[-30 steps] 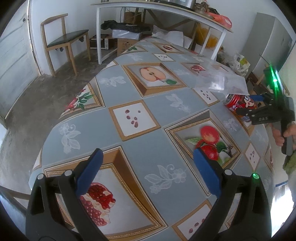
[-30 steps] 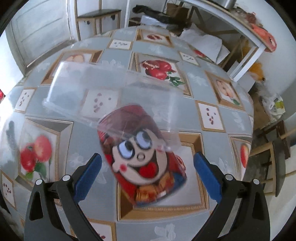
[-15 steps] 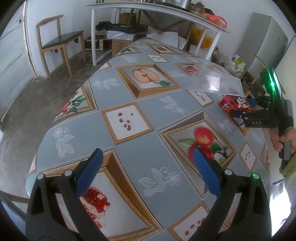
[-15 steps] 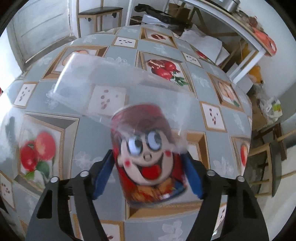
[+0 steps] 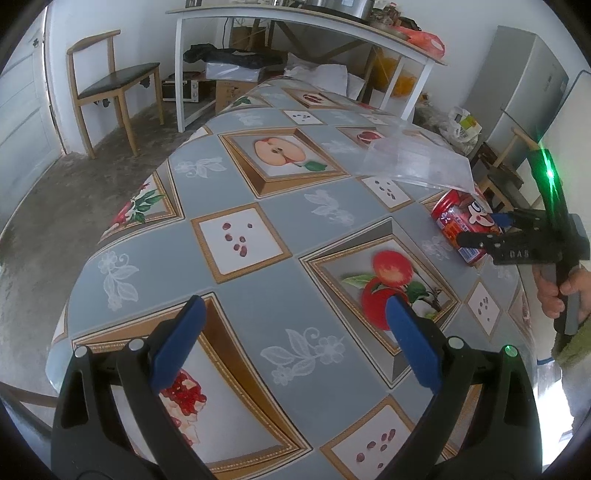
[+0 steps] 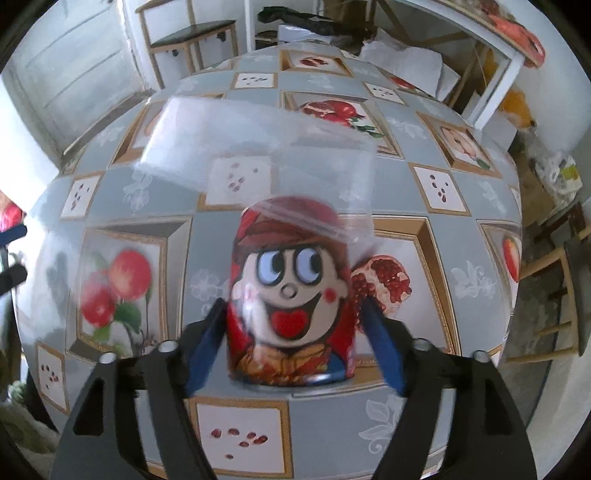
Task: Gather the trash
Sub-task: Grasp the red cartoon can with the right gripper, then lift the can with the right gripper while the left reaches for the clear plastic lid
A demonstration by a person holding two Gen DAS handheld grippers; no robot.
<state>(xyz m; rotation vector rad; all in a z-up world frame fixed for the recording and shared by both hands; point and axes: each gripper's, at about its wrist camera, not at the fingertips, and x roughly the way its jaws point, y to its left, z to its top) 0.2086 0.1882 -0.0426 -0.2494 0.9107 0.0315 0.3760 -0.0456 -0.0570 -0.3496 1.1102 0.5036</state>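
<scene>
A red drink can (image 6: 291, 291) with a cartoon face lies on the fruit-patterned tablecloth (image 6: 436, 155). A clear plastic sheet (image 6: 258, 147) rests over its far end. My right gripper (image 6: 293, 314) straddles the can, one blue pad on each side, and its jaws are opening. A thin gap shows beside the right pad (image 6: 380, 347). In the left wrist view the can (image 5: 452, 218) and sheet (image 5: 417, 158) are at the right, with the right gripper (image 5: 480, 229) held by a hand (image 5: 557, 291). My left gripper (image 5: 295, 332) hangs open and empty above the table's near end.
A wooden chair (image 5: 110, 85) stands at the back left. A white workbench (image 5: 295, 22) with boxes and bags under it runs behind the table. A grey cabinet (image 5: 517, 74) and a stool (image 6: 554, 302) are on the right. The table edge curves down to the concrete floor (image 5: 55, 192).
My right jaws went from wide to close around the can, then spread a little. The can turned into line with the gripper. The left gripper stayed put.
</scene>
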